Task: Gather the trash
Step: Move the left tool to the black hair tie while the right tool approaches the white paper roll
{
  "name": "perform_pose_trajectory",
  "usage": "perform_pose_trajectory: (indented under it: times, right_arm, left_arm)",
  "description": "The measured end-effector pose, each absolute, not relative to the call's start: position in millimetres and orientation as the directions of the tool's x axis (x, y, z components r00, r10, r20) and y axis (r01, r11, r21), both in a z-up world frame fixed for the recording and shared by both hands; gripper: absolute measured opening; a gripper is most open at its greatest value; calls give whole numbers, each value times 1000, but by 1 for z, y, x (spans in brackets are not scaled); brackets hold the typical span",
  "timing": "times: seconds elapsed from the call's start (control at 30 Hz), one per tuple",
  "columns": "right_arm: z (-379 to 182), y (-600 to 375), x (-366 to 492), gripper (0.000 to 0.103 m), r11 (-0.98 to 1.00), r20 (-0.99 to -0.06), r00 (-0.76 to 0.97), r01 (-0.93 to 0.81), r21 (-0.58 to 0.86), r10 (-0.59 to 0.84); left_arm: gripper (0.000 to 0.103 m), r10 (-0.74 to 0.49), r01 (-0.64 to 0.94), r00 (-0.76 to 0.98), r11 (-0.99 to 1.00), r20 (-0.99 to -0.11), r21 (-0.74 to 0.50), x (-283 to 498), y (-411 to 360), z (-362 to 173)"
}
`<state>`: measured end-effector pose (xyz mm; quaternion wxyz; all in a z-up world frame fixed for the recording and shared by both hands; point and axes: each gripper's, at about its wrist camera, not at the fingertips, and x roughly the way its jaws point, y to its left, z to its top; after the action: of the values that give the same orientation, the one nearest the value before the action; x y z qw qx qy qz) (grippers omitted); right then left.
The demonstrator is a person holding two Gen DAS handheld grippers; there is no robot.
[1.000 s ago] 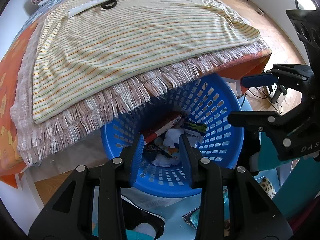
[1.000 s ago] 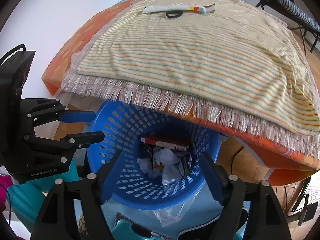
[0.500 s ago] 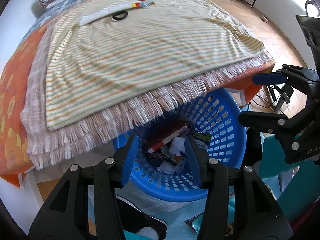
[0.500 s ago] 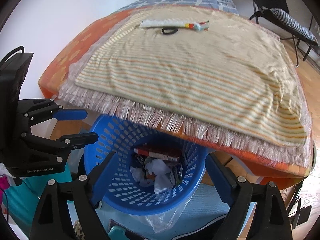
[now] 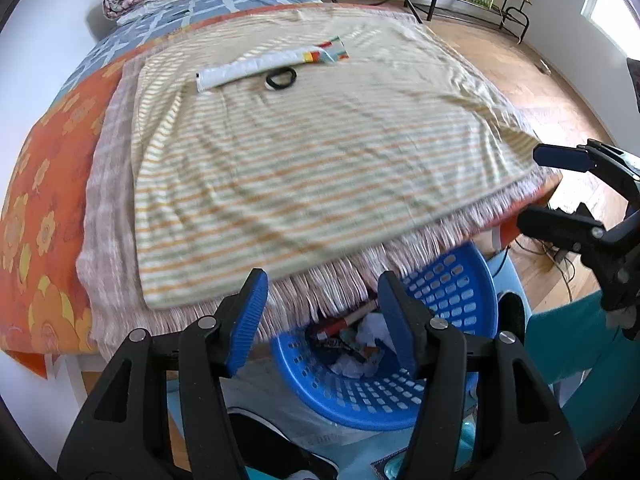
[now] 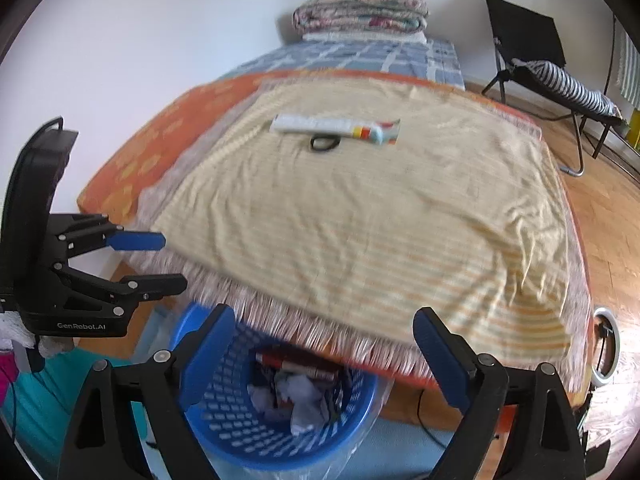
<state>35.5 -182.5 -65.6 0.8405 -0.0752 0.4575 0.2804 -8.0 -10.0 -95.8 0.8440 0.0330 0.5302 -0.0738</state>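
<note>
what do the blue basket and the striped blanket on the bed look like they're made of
Blue basket: apparently moulded plastic, smooth and slightly glossy, with regular rows of punched slots in its wall. Striped blanket: soft woven cloth, probably cotton, matte, wrinkled, with a loose thread fringe along its near edge.

Striped fringed blanket [image 5: 312, 168], folded quilt [image 6: 360, 10], folding chair [image 6: 532, 48]

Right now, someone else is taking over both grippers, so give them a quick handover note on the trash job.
Left gripper: jaws opening, nothing between them.
Right gripper: open, empty.
Both hang above the blue basket at the foot of the bed; it holds crumpled paper and wrappers.
Left on the striped blanket: a white tube with a coloured end, and a black hair tie lying just in front of it, at the far end.
Next, probably: reach for the tube; whether the hair tie is trash is your call.
</note>
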Motion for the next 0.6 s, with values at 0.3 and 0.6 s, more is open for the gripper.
perform_pose_trajectory:
  times: [0.3,0.6]
  right_arm:
    - [-45,-187,82,94,840,-761,501,-533,103,412]
    - [-43,-195,169,94,862,-761,457,-434,262,461]
  left_arm:
    - [60,-77,135,444,991,-893,-18,33,1,-85]
    - [60,-95,70,457,995,-884,-70,89,14,-87]
